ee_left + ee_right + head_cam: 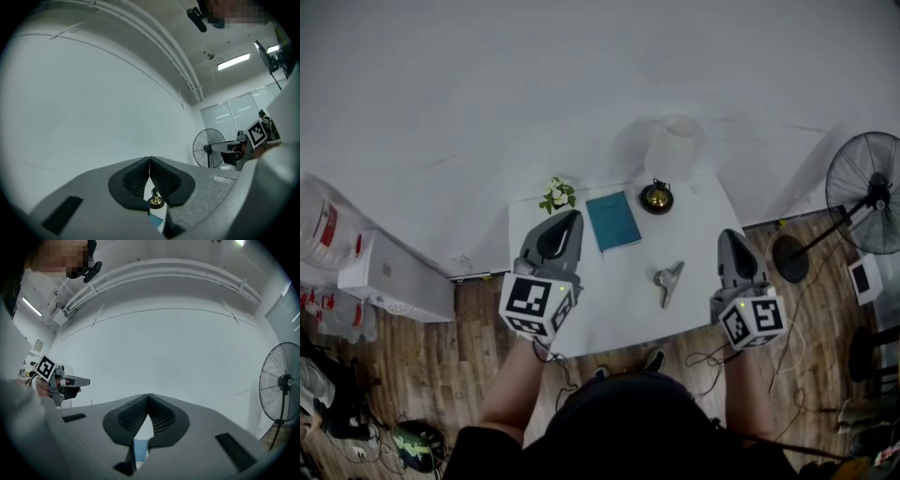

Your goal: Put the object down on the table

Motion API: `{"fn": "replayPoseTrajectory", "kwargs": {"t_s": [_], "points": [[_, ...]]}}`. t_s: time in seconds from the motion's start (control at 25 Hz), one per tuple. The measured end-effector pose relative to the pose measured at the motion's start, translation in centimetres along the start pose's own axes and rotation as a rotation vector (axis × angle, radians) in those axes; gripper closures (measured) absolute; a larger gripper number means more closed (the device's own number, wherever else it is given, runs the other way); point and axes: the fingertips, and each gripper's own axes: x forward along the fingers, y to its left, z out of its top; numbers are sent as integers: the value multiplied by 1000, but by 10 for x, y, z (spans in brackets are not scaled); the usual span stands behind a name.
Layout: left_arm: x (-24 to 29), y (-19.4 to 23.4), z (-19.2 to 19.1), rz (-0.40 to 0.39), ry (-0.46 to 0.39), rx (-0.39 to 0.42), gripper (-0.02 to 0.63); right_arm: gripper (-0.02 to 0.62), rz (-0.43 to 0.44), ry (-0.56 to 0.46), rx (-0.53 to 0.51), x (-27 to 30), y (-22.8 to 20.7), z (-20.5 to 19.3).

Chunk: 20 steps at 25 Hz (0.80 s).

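The small silvery metal object (667, 280) lies flat on the white desk (619, 314), a little right of the middle and nearer the near edge than the far one, with neither tool touching it. It sits between the two grippers, closer to the right gripper (727, 234), which is held over the desk's right edge with its tips pointing towards the far side. The object is just to that gripper's left and level with its body rather than in front of its tips. The left gripper (572, 217) is held over the left part of the desk, well apart from the object, its tips just beside the left edge of a teal book (612, 220) that lies towards the far edge. In the left gripper view the two dark ribbed pads meet along a thin line, clenched with nothing between them. Through the opening below them a small brass ornament (156, 201) and a corner of the book show on the desk beyond. In the right gripper view the pads likewise meet at the tips, clenched on nothing, with only a strip of the white desktop and something blue seen through the opening below them. The brass ornament stands by the far edge, just right of the book, and a small white-flowered plant (557, 195) stands near the far left corner. A floor fan (862, 192) stands off the desk to the right.
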Motion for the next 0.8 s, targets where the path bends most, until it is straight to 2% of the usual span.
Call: {"fn": "replayPoseTrajectory", "kwargs": {"t_s": [0.8], "points": [[-8,-1,-15,-13,27,-19,600,591,-5,12,4,-7,9,-5]]}}
